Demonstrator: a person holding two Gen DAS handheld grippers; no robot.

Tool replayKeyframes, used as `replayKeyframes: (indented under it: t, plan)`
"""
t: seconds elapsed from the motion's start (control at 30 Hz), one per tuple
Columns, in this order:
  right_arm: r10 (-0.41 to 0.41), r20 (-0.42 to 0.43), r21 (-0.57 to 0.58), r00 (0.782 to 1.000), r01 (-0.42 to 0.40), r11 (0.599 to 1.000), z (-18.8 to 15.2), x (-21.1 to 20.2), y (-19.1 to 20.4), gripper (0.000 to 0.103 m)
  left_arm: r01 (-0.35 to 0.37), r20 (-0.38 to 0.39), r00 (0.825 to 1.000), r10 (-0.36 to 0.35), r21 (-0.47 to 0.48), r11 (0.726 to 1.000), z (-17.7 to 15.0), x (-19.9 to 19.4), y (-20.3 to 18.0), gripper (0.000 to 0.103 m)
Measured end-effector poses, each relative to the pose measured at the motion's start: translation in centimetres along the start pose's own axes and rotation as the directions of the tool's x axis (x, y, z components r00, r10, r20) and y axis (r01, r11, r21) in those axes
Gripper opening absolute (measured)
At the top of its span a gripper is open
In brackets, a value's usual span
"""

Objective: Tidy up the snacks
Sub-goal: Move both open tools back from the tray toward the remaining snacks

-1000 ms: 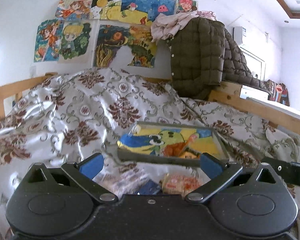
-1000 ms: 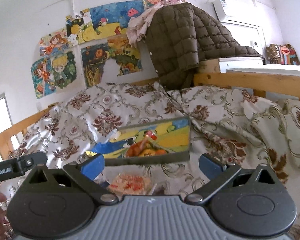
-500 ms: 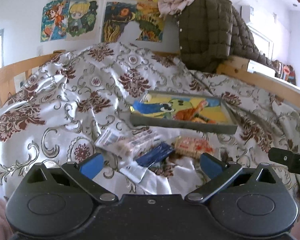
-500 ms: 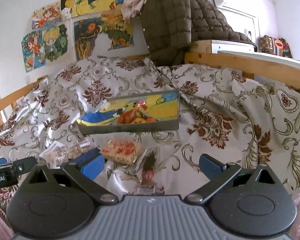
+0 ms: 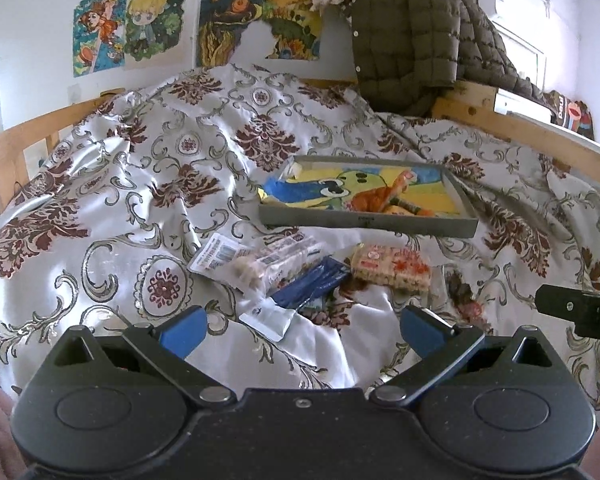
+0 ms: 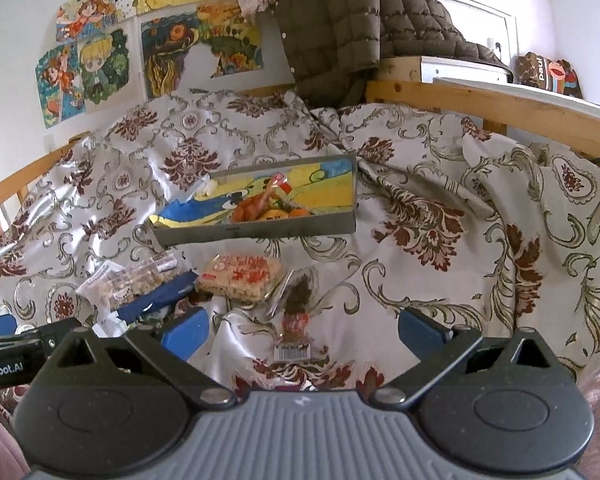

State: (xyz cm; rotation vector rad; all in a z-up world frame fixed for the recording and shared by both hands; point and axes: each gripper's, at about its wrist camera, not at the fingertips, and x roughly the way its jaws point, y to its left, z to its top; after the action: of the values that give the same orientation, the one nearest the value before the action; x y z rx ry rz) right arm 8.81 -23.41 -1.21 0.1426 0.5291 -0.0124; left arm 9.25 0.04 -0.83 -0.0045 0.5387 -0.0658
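Left wrist view is tilting down, revealing loose snack packets (image 5: 276, 268) at 12 o'clock before the tray (image 5: 366, 222), both the left gripper (image 5: 302, 330) and right gripper (image 6: 302, 330) spread empty, picking not yet begun

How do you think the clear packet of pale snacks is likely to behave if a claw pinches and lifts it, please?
The clear packet looks like thin glossy film, so it probably crinkles, flexes and may slip. Its lumpy loose contents likely shift and sag. It overlaps the blue wrapper, which might drag along.
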Motion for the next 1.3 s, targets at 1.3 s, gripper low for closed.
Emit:
replayKeyframes:
  t: [1.3]
  plan:
    - [0.026,-0.298,0.085,0.954,-0.001,0.996,0.6,8.3,-0.8,0.103,0.175,-0.153,0.976,-0.154,0.138,0.975,3.5,11.3,-1.0,0.102]
